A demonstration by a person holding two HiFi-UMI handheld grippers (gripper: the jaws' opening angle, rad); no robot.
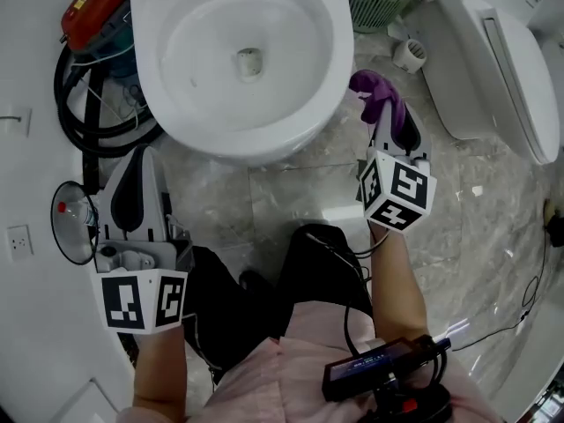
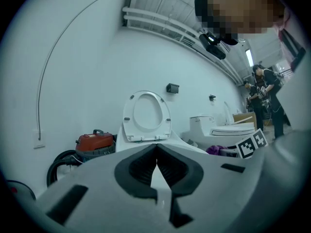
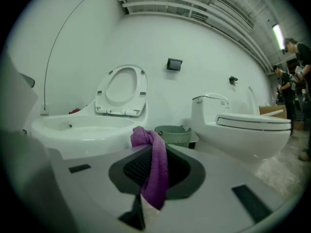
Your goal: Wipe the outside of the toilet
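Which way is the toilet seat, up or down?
Up. The seat stands raised, nearly upright, behind the open bowl.

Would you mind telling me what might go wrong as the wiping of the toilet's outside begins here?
1. The purple cloth hangs mostly loose from the right hand-held gripper; rubbing the white ceramic toilet bowl could tug it free.
2. The coiled black hose lies close to the left hand-held gripper, which is shut and empty, and might snag it.
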